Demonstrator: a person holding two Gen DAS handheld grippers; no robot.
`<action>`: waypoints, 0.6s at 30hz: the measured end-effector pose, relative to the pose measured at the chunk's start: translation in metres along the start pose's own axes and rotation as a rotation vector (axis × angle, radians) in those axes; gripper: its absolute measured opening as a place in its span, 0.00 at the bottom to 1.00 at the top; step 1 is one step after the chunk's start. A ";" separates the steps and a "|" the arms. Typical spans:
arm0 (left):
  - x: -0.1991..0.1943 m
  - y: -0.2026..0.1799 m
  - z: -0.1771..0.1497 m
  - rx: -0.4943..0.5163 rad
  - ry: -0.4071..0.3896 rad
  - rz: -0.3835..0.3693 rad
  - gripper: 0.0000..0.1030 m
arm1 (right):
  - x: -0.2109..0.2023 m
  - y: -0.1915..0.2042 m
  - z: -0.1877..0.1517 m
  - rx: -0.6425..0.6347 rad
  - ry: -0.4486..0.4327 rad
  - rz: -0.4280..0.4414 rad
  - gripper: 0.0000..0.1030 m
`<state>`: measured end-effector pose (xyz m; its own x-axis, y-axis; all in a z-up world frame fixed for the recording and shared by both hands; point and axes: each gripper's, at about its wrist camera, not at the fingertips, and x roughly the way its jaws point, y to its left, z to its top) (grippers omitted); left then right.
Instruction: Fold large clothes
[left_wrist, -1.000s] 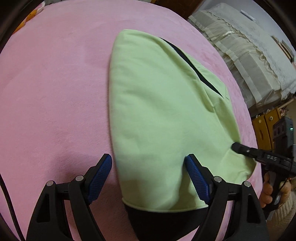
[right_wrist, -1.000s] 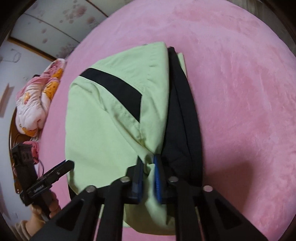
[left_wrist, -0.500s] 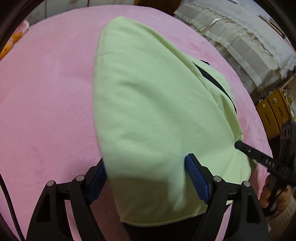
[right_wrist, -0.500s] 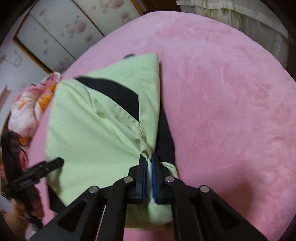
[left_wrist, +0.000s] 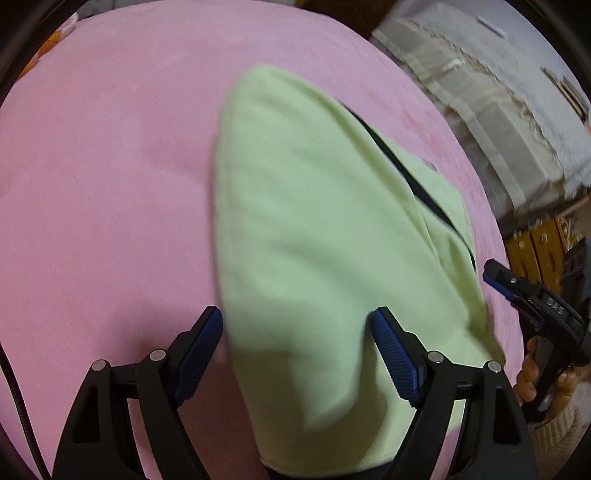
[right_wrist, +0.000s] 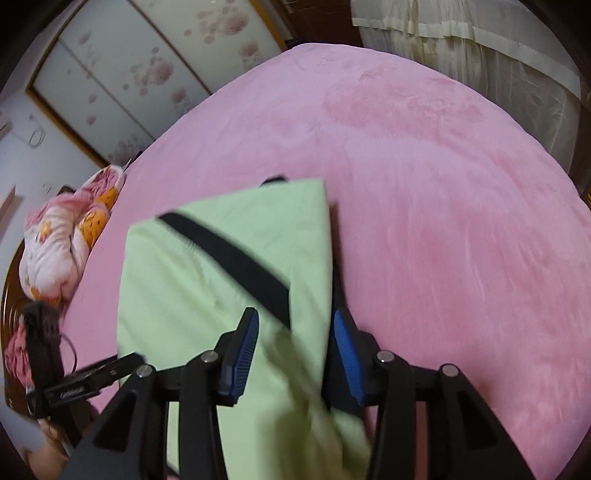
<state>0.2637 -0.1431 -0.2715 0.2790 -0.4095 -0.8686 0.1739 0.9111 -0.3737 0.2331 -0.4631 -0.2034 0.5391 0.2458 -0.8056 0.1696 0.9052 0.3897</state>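
Observation:
A light green garment (left_wrist: 314, 236) with a black stripe (right_wrist: 236, 258) lies folded on the pink bed cover (left_wrist: 103, 177); it also shows in the right wrist view (right_wrist: 184, 295). My left gripper (left_wrist: 297, 350) is open, its blue pads either side of the garment's near end, just above the cloth. My right gripper (right_wrist: 295, 354) is open over the garment's near right edge, with blurred cloth between the jaws. The right gripper also shows at the right edge of the left wrist view (left_wrist: 535, 302), and the left gripper at the lower left of the right wrist view (right_wrist: 92, 380).
The pink cover (right_wrist: 443, 184) stretches wide to the right and far side. A floral quilt bundle (right_wrist: 62, 240) lies at the bed's left edge. A cream-covered bed (left_wrist: 498, 110) and yellow wooden furniture (left_wrist: 535, 243) stand beyond the right edge. Sliding doors (right_wrist: 147, 66) are behind.
My right gripper was shut on the garment's edge and is now open, the cloth dropping from it. The lifted garment has come back down. My left gripper stayed open.

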 end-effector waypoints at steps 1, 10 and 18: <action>0.000 0.003 0.005 -0.010 -0.008 -0.003 0.79 | 0.005 0.001 0.005 0.004 0.002 -0.004 0.42; 0.002 0.019 0.034 -0.064 -0.052 -0.024 0.65 | 0.037 0.001 0.037 -0.045 0.025 -0.056 0.03; 0.020 0.007 0.031 -0.014 -0.079 0.050 0.67 | 0.053 -0.016 0.022 -0.041 0.047 -0.122 0.03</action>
<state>0.2995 -0.1467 -0.2817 0.3611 -0.3655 -0.8579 0.1452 0.9308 -0.3354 0.2773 -0.4725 -0.2430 0.4770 0.1478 -0.8664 0.1976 0.9425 0.2696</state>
